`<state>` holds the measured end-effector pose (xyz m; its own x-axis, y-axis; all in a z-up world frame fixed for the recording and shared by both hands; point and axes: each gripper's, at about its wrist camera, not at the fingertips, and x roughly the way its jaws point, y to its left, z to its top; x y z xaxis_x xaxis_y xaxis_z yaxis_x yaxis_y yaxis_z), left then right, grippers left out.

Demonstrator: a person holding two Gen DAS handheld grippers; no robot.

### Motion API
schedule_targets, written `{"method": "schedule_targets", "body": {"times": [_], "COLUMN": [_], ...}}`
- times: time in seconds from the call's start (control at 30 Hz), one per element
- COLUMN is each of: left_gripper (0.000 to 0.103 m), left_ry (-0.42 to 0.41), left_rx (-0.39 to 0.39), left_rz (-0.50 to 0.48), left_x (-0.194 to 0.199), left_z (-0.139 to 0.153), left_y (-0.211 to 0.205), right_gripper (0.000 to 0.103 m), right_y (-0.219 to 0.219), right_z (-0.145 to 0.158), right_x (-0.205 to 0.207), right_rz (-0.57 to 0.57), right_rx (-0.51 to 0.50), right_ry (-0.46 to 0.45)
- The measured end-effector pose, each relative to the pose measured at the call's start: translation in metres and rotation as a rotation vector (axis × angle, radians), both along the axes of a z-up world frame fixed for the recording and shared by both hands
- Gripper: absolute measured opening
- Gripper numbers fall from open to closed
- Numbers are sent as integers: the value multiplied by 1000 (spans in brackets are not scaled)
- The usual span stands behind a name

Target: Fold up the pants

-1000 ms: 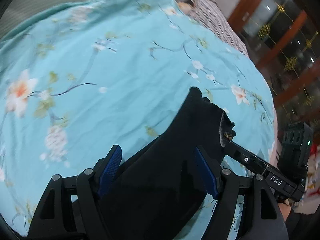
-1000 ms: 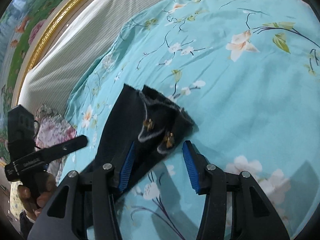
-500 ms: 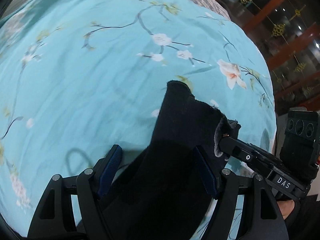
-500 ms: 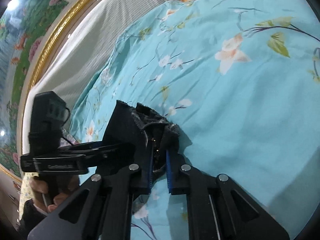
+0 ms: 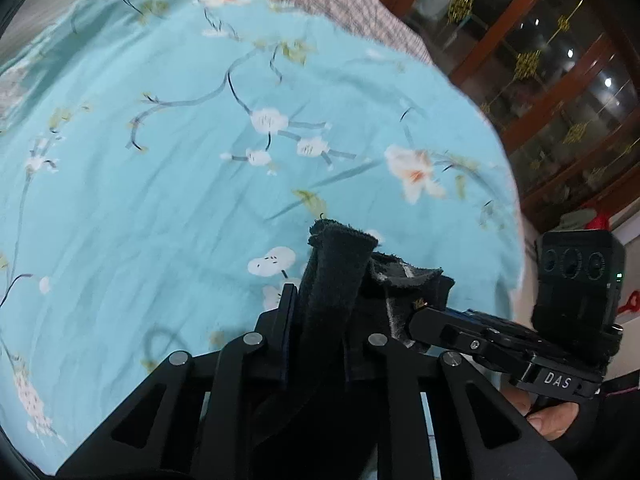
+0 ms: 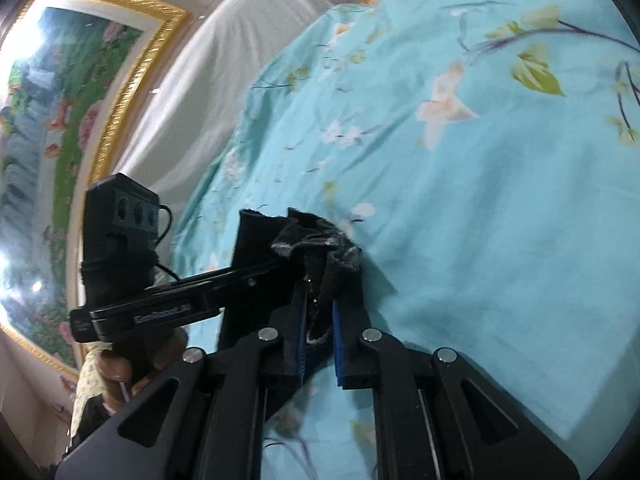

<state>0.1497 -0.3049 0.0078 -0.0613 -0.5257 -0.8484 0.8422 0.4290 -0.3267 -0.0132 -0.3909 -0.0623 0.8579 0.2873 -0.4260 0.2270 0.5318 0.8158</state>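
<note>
black pants [image 5: 340, 280] edge pinched, bedspread [image 5: 160, 200] open beyond

The left gripper [image 5: 316, 332] has just closed on the black pants [image 5: 336, 276].

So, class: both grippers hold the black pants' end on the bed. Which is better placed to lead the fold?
Neither clearly: left gripper and right gripper both clamp the black pants, side by side.

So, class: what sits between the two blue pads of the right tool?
A bunched edge of the black pants, with grey lining and small gold hardware showing, is pinched between the right tool's pads. The right wrist view shows it best.
</note>
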Motion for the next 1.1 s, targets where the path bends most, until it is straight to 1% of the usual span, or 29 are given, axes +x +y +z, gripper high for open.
{"method": "schedule_targets", "body": {"times": [0.03, 0.1, 0.17, 0.27, 0.37, 0.43, 0.57, 0.63, 0.7, 0.83, 0.9, 1.03, 1.1], "left_gripper": [16, 15, 14, 14, 14, 11, 10, 10, 10, 10, 10, 10, 10], "left_ry": [-3, -3, 0, -6, -6, -17, -45, -47, -30, -3, 17, 88, 108], "left_rx": [-33, -65, -111, -165, -235, -270, -312, -321, -332, -329, -325, -333, -340], "left_rz": [12, 37, 74, 138, 225, 275, 371, 408, 450, 538, 573, 664, 690], "left_x": [-1, -2, -3, -5, -6, -10, -23, -25, -28, -37, -39, -41, -43], "left_z": [9, 20, 36, 55, 71, 78, 82, 81, 74, 51, 38, 9, 0], "left_y": [10, 21, 43, 78, 121, 149, 205, 231, 253, 294, 306, 334, 341], "right_gripper": [12, 12, 12, 12, 12, 12, 12, 12, 12, 12, 12, 12, 12], "right_y": [2, 8, 15, 36, 60, 81, 127, 147, 166, 197, 213, 230, 235], "right_z": [4, 16, 29, 52, 65, 74, 88, 89, 87, 77, 69, 50, 40], "right_x": [2, 2, 5, 14, 24, 32, 48, 53, 58, 68, 73, 81, 80], "right_rz": [8, 43, 83, 187, 278, 346, 474, 528, 578, 662, 699, 749, 769], "right_rx": [1, -1, -1, 8, 20, 10, -35, -46, -57, -83, -106, -154, -173], "right_ry": [-16, -73, -120, -194, -228, -236, -236, -231, -223, -174, -136, -63, -39]}}
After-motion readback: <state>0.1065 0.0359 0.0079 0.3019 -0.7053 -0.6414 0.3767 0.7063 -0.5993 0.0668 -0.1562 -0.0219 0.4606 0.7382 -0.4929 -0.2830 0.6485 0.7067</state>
